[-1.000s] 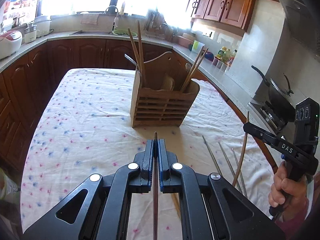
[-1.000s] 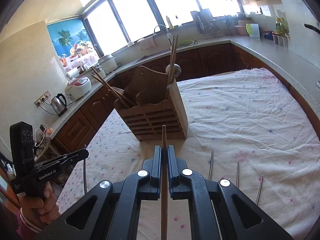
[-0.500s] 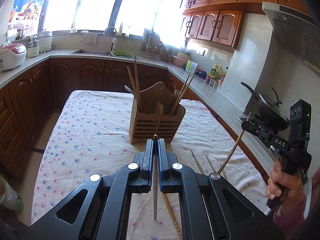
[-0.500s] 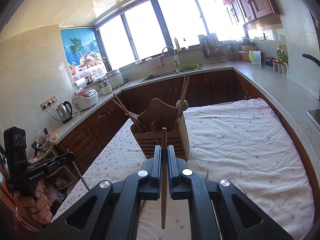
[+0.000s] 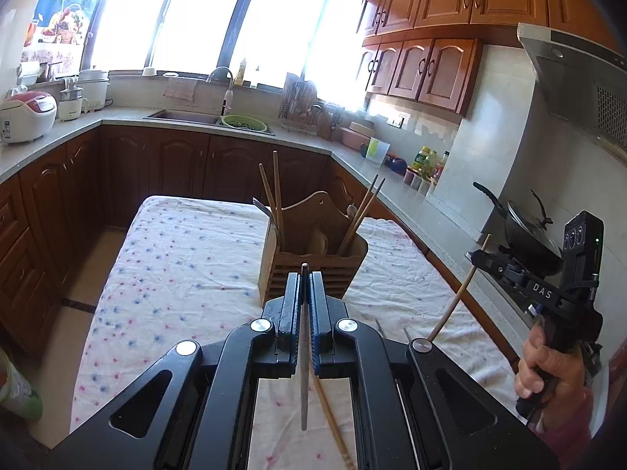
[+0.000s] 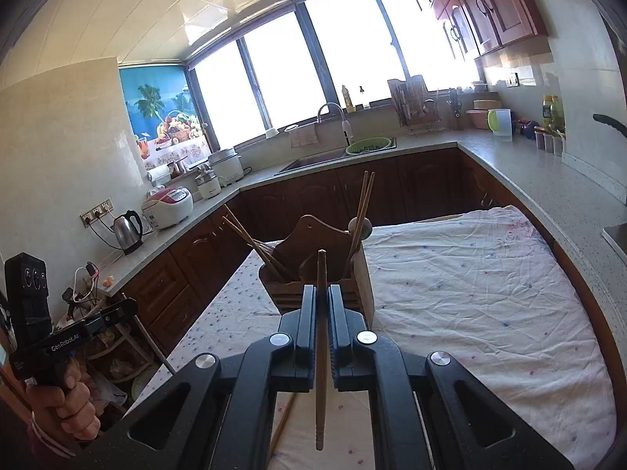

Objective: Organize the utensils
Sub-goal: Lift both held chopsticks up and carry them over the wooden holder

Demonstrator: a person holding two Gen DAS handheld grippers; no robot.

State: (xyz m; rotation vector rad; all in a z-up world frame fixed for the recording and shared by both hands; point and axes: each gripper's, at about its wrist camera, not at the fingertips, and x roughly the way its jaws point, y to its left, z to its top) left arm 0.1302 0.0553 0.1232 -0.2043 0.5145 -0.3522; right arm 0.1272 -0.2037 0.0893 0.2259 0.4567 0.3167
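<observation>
A kitchen table draped in a wrinkled white cloth (image 5: 188, 258) dotted with small pink and blue flowers. At its far middle stands a slatted wooden utensil holder (image 5: 313, 262), box-shaped with a curved handle, with wooden chopsticks leaning out of its left and right compartments.

The left gripper (image 5: 305, 305), black with blue pads, is clenched on a thin grey metal chopstick (image 5: 303, 391); its long axis runs near to far, tip toward the holder. The right gripper (image 6: 322, 313) is clamped on a round wooden chopstick (image 6: 321, 372), also lying near to far and pointing at the holder. Another wooden chopstick (image 5: 333, 427) lies on the cloth below.

Compared with a second ago, both grippers have risen, so the cloth and holder sit lower and farther off, and more window and cupboards show.
</observation>
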